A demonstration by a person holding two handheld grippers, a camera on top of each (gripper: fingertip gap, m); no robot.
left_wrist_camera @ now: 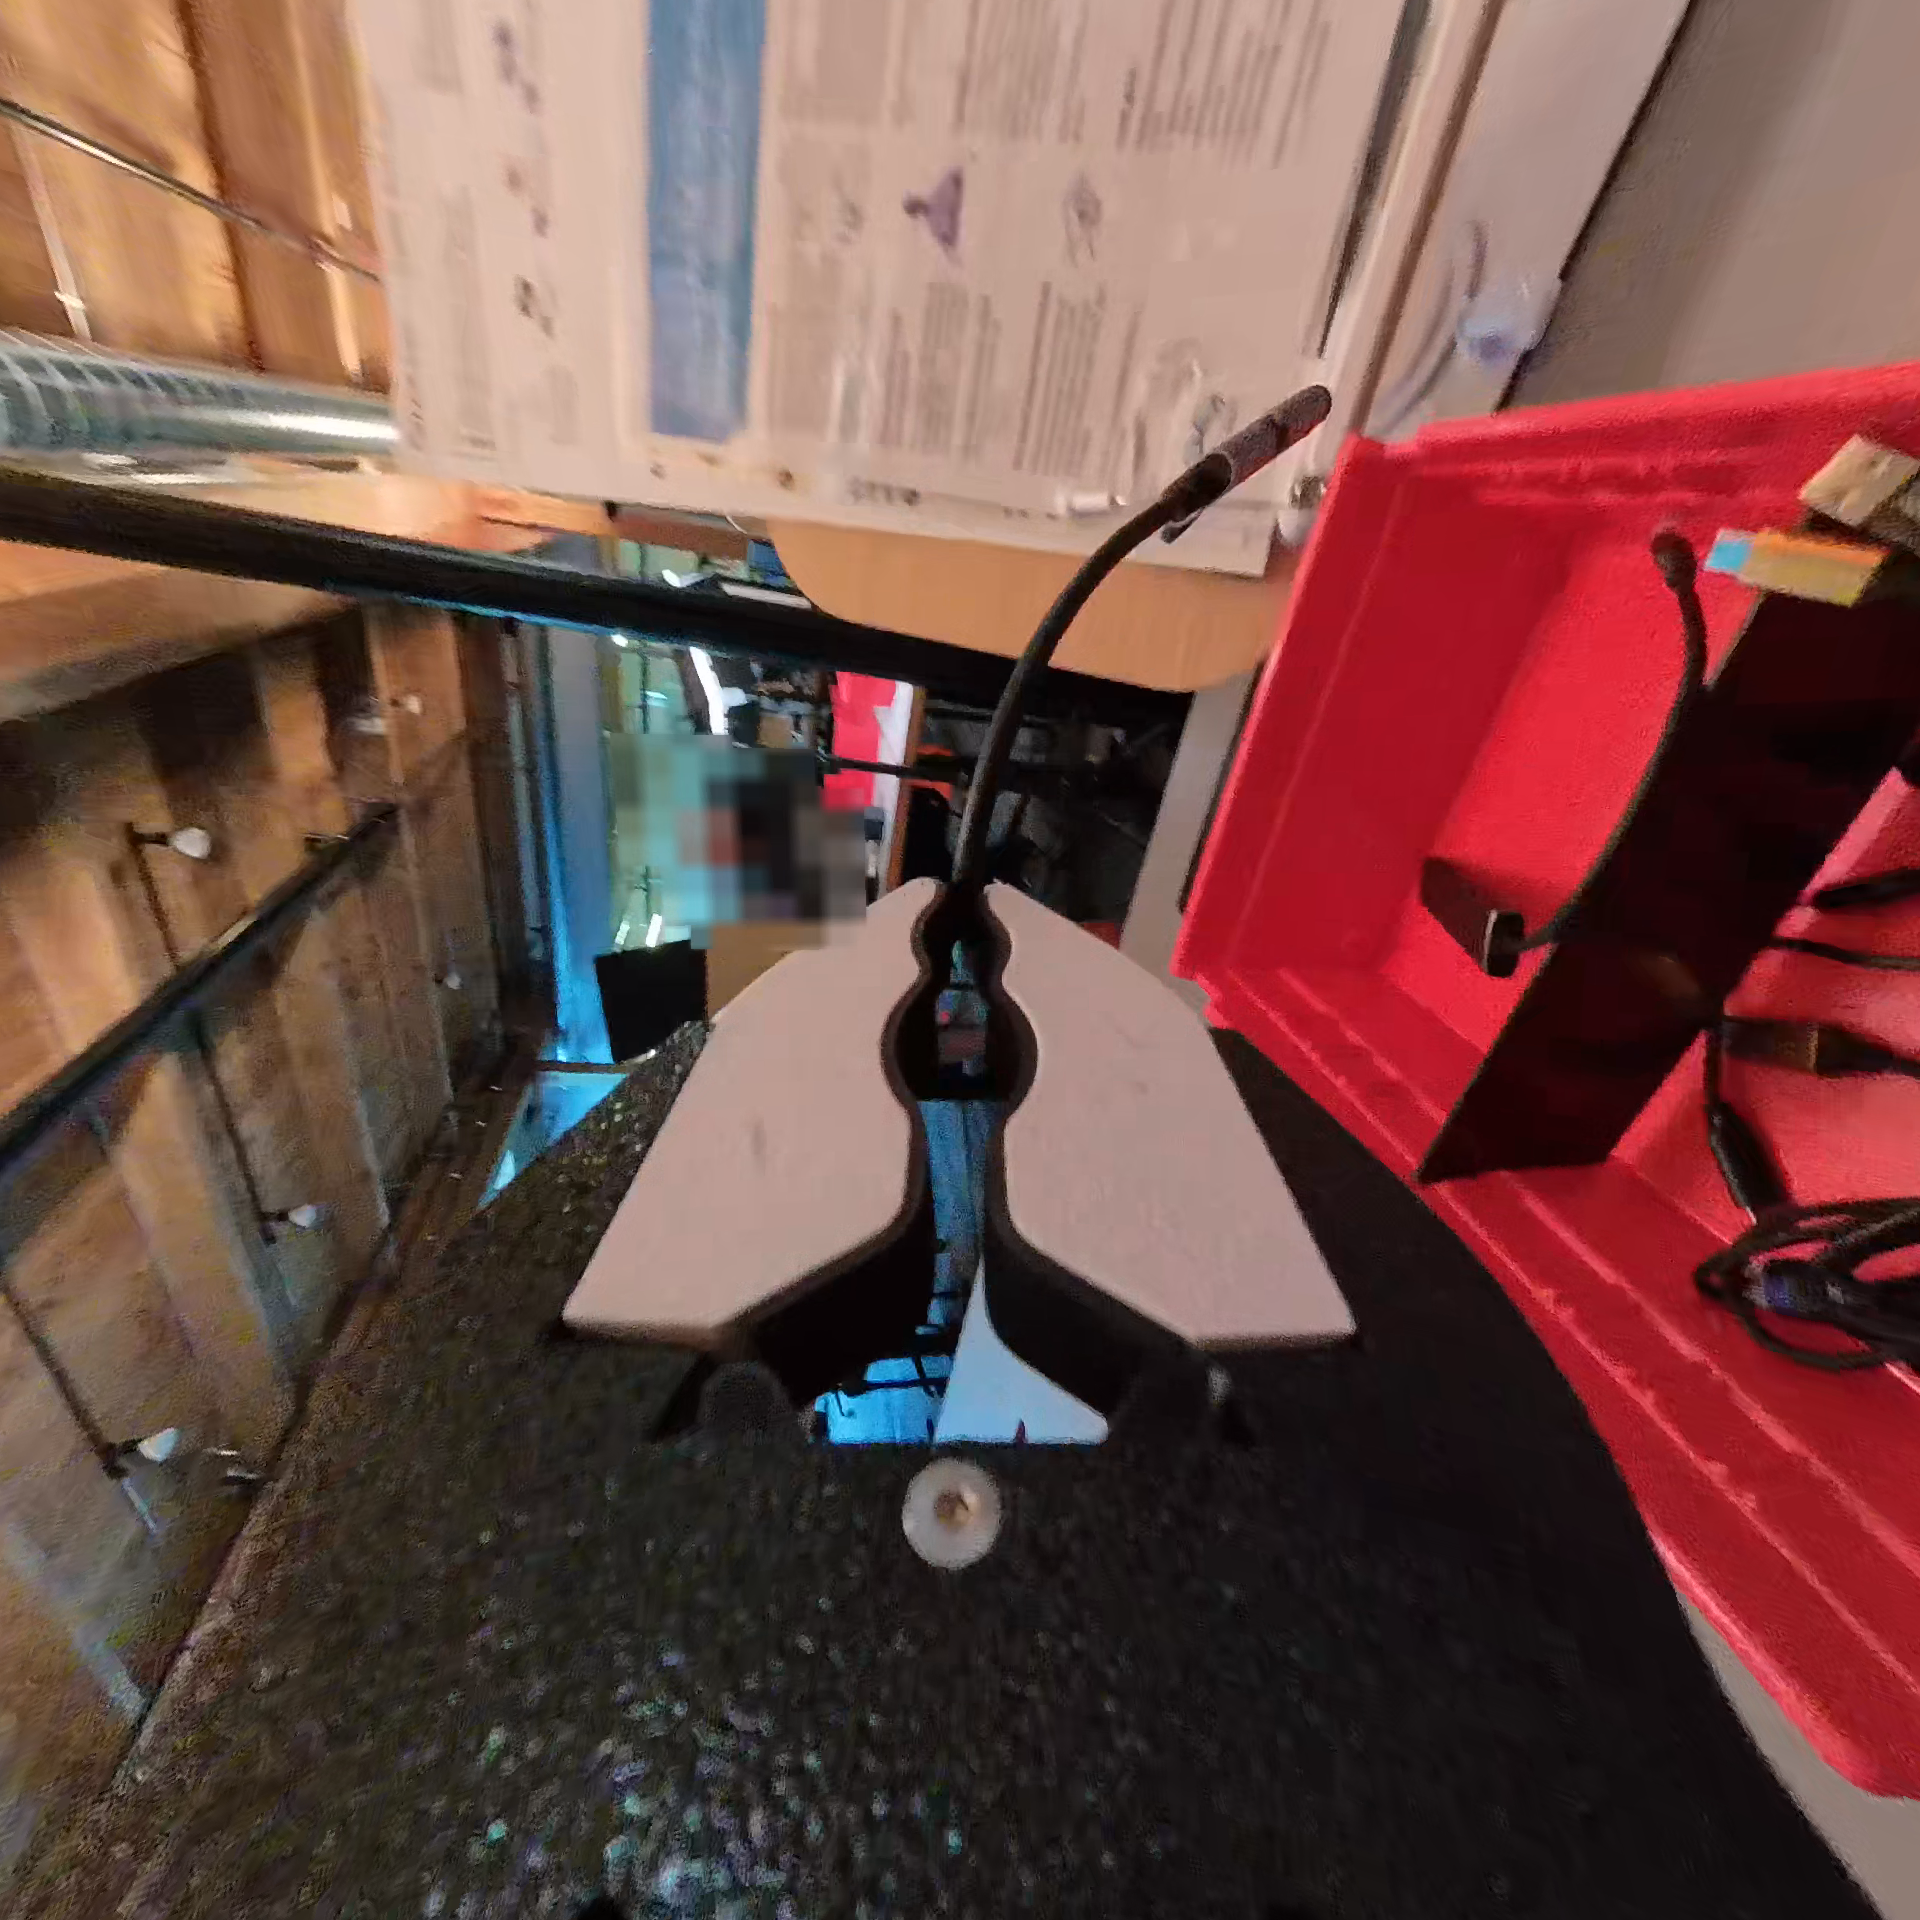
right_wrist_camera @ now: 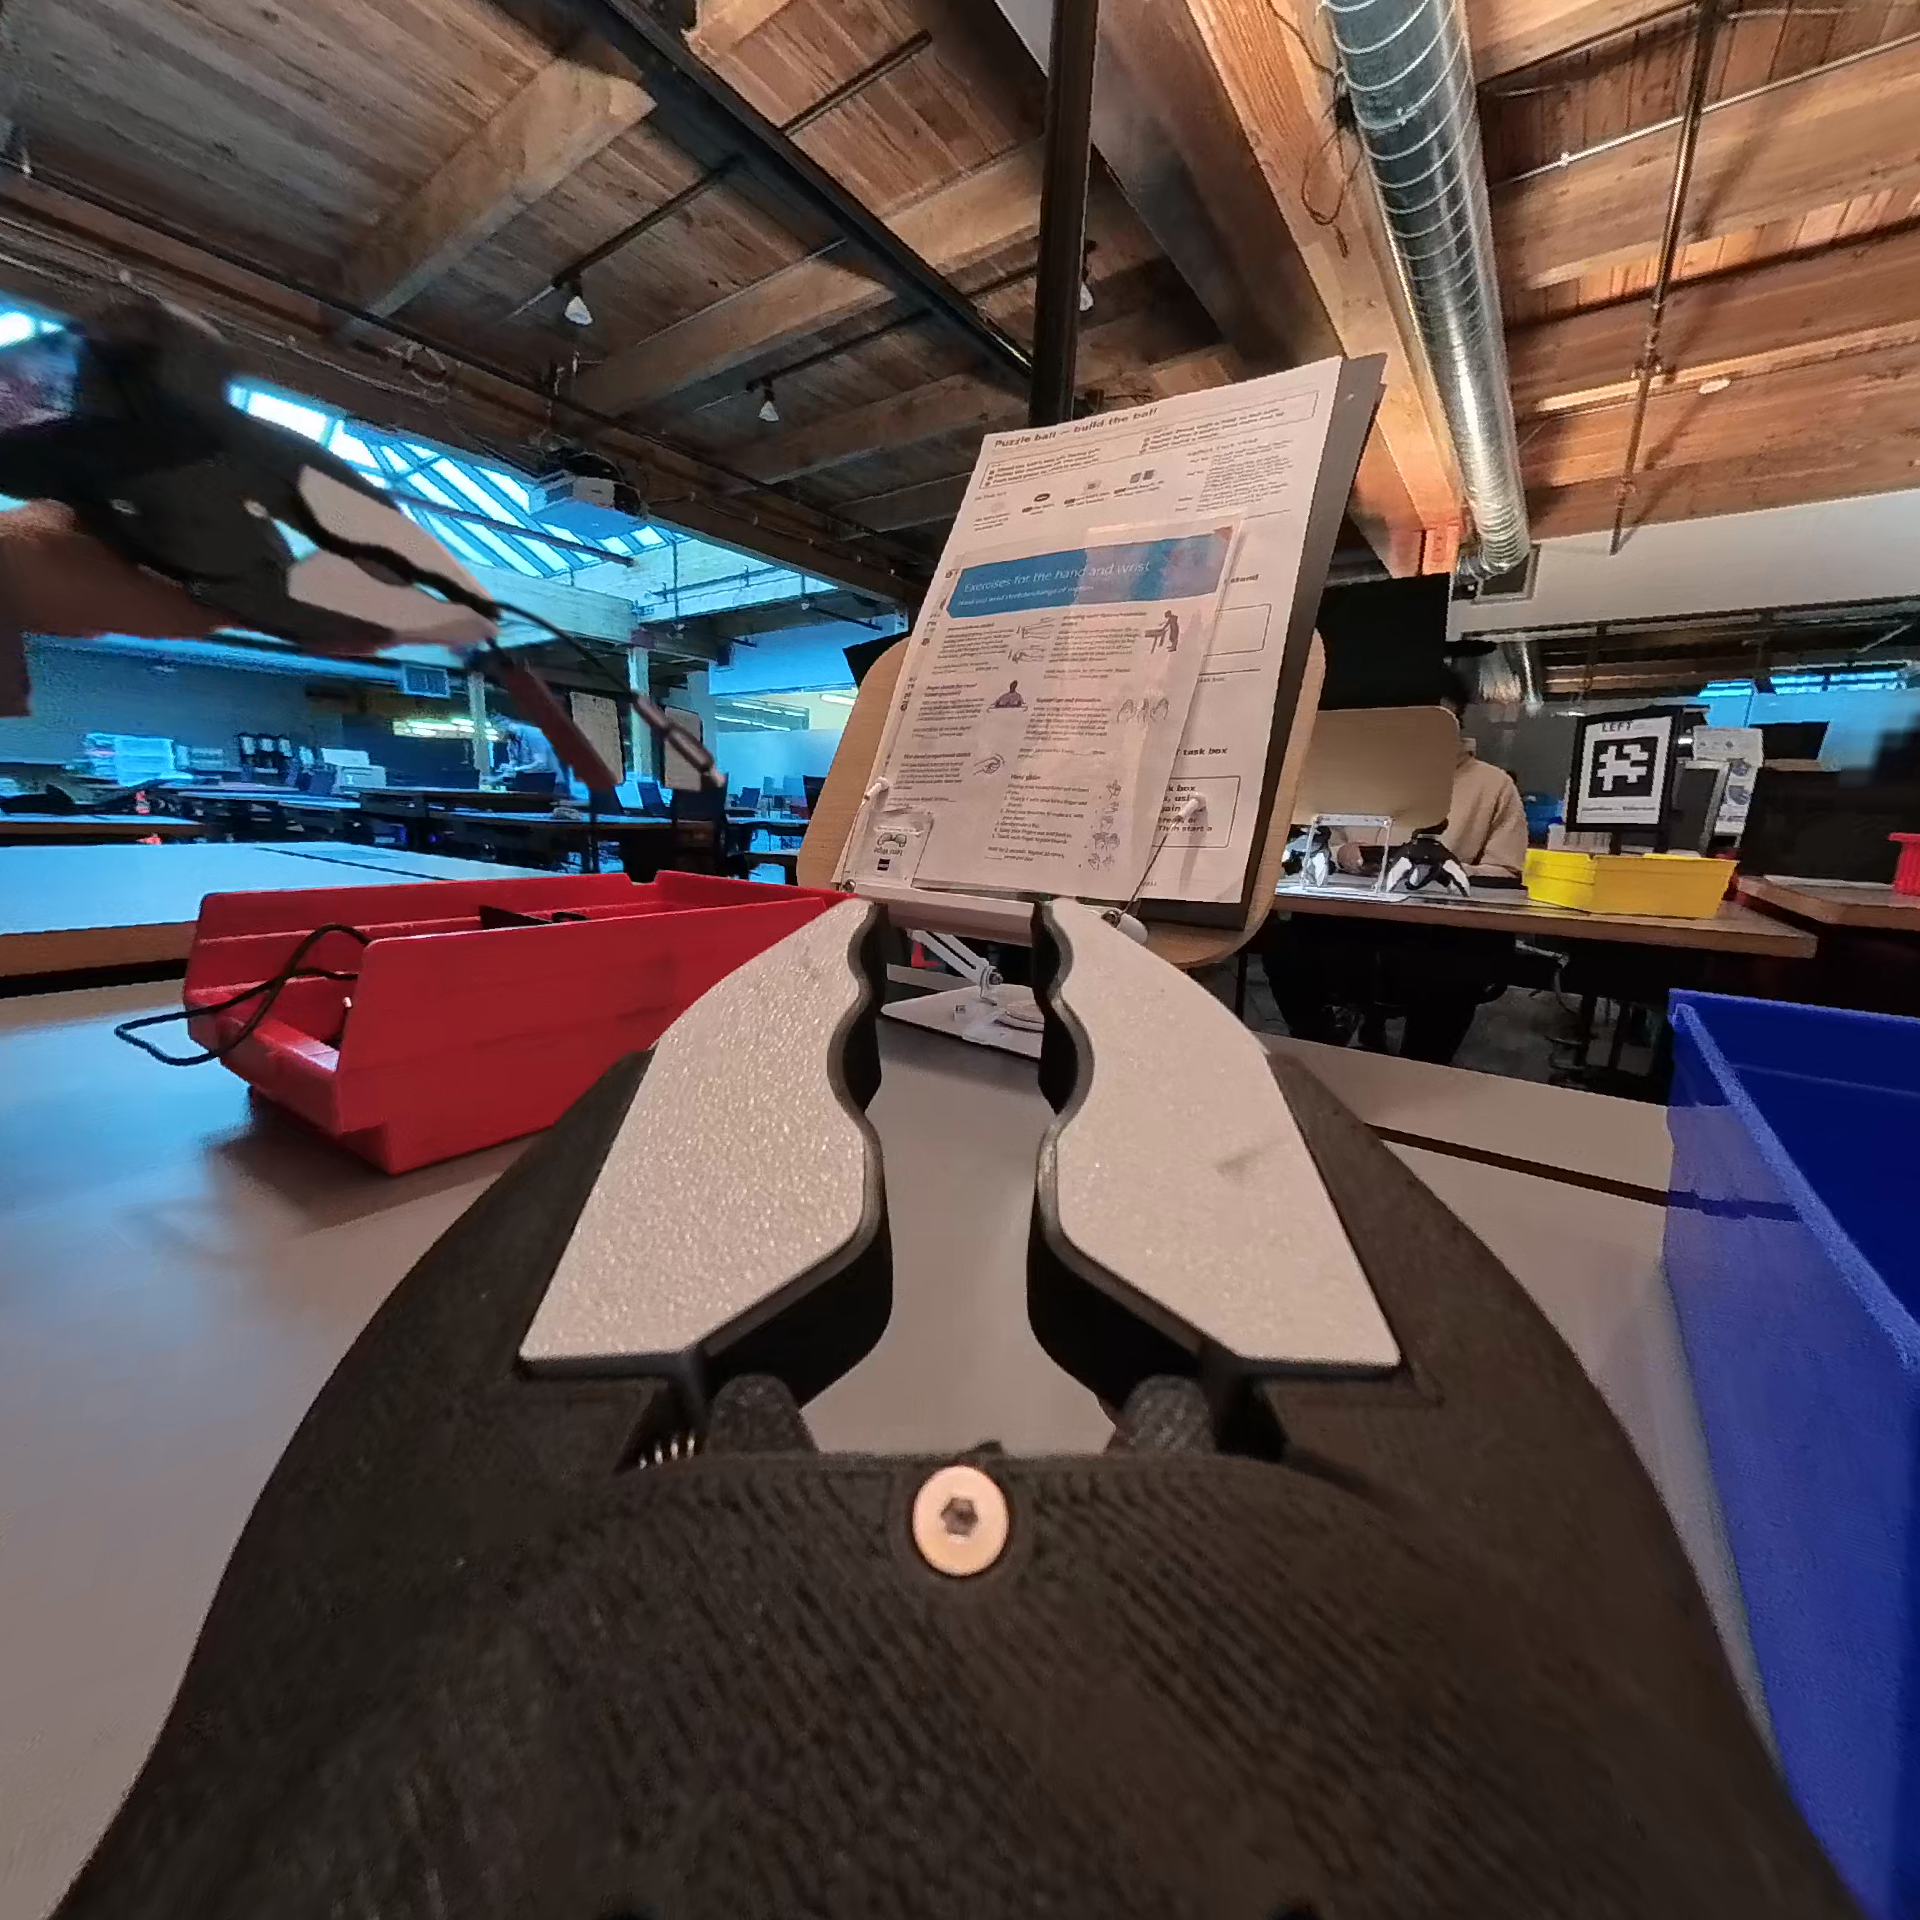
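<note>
- Above the table's left side, the left gripper [left_wrist_camera: 961,894] is raised in the air, its jaws pinching a thin black cable [left_wrist_camera: 1049,644] at their tips; the cable curves away to a dark plug end [left_wrist_camera: 1273,421].
- Seen from the right wrist view, that same left gripper [right_wrist_camera: 488,634] hangs blurred over the red bin [right_wrist_camera: 499,997], the cable trailing from it.
- Inside the red bin [left_wrist_camera: 1455,727] lie a dark divider [left_wrist_camera: 1662,883], more black cables [left_wrist_camera: 1808,1288] and a small black adapter [left_wrist_camera: 1470,914]; one cable loops out over the bin's end onto the table [right_wrist_camera: 156,1247].
- Low over the table's middle, the right gripper [right_wrist_camera: 961,925] has its jaws spread, holding nothing.
- Behind it, a stand of printed sheets [right_wrist_camera: 1101,665] leans upright at the table's far edge.
- At the right edge stands a blue bin [right_wrist_camera: 1808,1299].
</note>
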